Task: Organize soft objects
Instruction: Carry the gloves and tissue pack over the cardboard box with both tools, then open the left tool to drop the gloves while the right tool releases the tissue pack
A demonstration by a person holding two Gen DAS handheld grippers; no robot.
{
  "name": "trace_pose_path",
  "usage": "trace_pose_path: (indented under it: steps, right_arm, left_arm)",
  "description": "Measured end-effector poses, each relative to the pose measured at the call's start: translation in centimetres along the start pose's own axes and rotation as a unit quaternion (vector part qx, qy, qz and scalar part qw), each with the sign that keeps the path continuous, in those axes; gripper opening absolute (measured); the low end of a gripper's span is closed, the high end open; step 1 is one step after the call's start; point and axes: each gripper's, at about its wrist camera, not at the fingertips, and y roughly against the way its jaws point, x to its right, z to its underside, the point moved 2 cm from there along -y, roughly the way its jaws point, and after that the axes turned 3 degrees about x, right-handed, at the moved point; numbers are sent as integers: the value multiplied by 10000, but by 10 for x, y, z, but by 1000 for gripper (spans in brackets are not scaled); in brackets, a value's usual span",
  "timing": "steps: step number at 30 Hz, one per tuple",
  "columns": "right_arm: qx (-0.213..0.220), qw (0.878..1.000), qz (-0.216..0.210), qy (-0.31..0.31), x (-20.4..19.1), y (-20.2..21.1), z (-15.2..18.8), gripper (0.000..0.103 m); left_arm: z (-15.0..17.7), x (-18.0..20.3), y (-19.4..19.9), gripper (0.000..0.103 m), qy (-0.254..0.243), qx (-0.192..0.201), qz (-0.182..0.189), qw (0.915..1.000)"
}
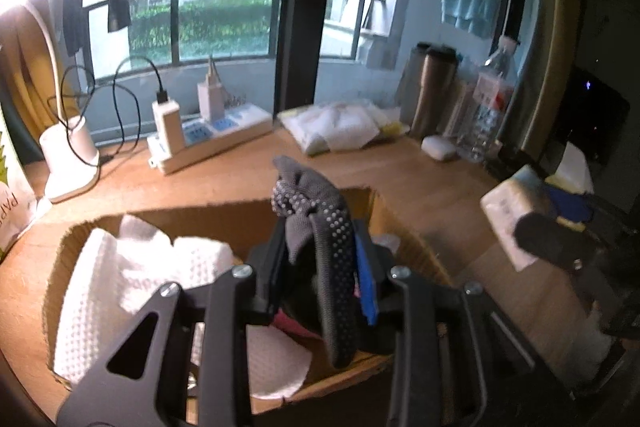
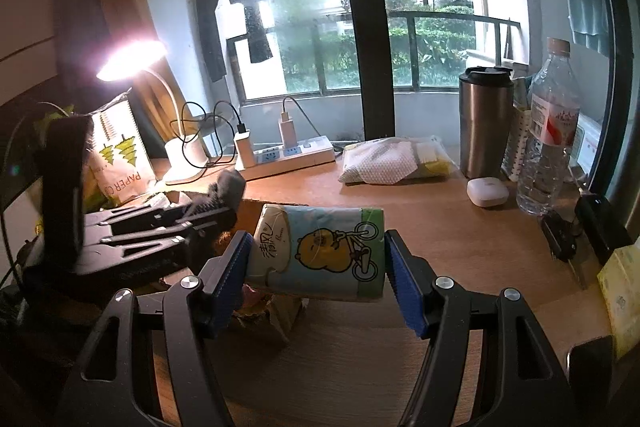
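Only the left wrist view looks down into the cardboard box (image 1: pixel 224 215): below the left tool (image 1: pixel 320 267) lie white dimpled cloths (image 1: pixel 132 267) and a patch of pink, too hidden to name. That tool is closed tight on one grey dotted sock (image 1: pixel 316 227), which stands up out of the fingers with its long axis running ahead and upward, its crumpled end pointing away toward the window, and a loose end drooping below the fingers over the box. Off to that tool's right, blurred, shows the tissue pack (image 1: pixel 512 215).

Only the right wrist view shows that pack's printed face (image 2: pixel 316 253): one pack, with a yellow cartoon figure on a bicycle. The right tool (image 2: pixel 318 263) is spread wide and clamped on the pack's two short ends, so its long axis lies crosswise between the fingers, above the counter (image 2: pixel 460 239). To this tool's left, the other tool (image 2: pixel 160 227) appears side-on with the sock's end (image 2: pixel 230 187) poking out ahead. Beyond the fingers sit one bagged cloth bundle (image 2: pixel 392 157), one steel tumbler (image 2: pixel 484 123), one water bottle (image 2: pixel 550 131) and one small white case (image 2: pixel 487 191).
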Motion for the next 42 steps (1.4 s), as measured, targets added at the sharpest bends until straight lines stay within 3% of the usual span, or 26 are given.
trace_pose_path:
  steps: [3, 7, 21, 42]
  right_arm:
    - [-6, 10000, 13, -3, -1, 0, 0, 69]
    - [-15, 10000, 21, 22, -3, 0, 0, 69]
    - [-248, 9994, -26, 230, -36, -20, 3, 69]
    - [-741, 9971, 8, 166, -64, -58, 18, 69]
  left_arm:
    - [2, 0, -6, 37, 25, -178, 30, 9998]
    - [2, -3, 0, 60, 72, -138, 53, 9999]
    - [0, -32, 49, 61, 195, 347, -44, 9992]
    - [20, -74, 70, 61, 473, 404, -75, 9980]
